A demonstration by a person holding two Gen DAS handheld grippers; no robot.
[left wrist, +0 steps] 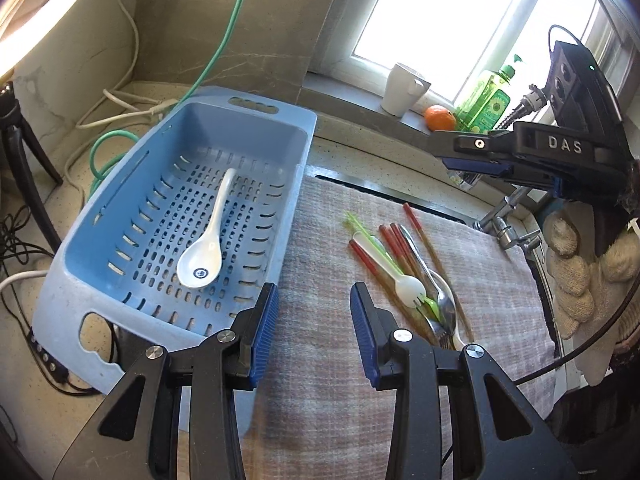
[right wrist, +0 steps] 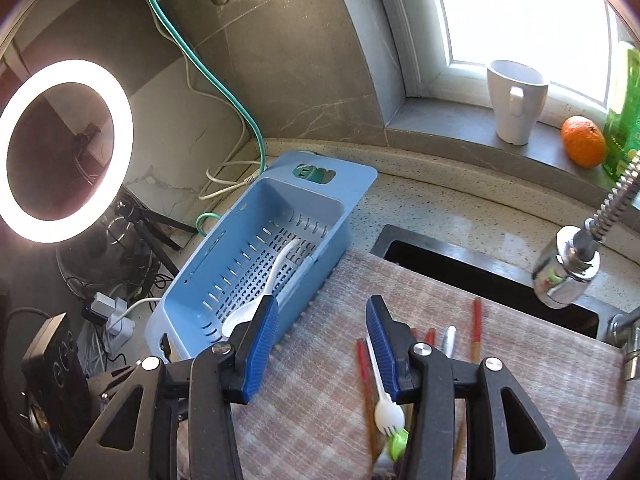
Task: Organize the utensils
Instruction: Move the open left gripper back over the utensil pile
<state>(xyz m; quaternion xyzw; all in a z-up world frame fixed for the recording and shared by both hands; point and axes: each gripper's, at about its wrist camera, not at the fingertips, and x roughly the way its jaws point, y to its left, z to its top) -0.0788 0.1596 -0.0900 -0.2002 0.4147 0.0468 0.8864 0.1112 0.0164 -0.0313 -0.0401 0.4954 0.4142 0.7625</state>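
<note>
Partly hidden — spoon bowl (behind right tool) in basket

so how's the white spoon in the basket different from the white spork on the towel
The white spoon lies alone in the blue basket; the white spork lies on the towel among other utensils. The spoon has a deep, smooth bowl with a blue mark; the spork's head is small with short tines. The spoon's handle is broad and curved; the spork's is thin and straight. Both are white.

Left wrist fisheye angled down, close over the blue basket, right wrist fisheye higher, facing the window sill, both sharing basket, checked cloth, utensil pile.
</note>
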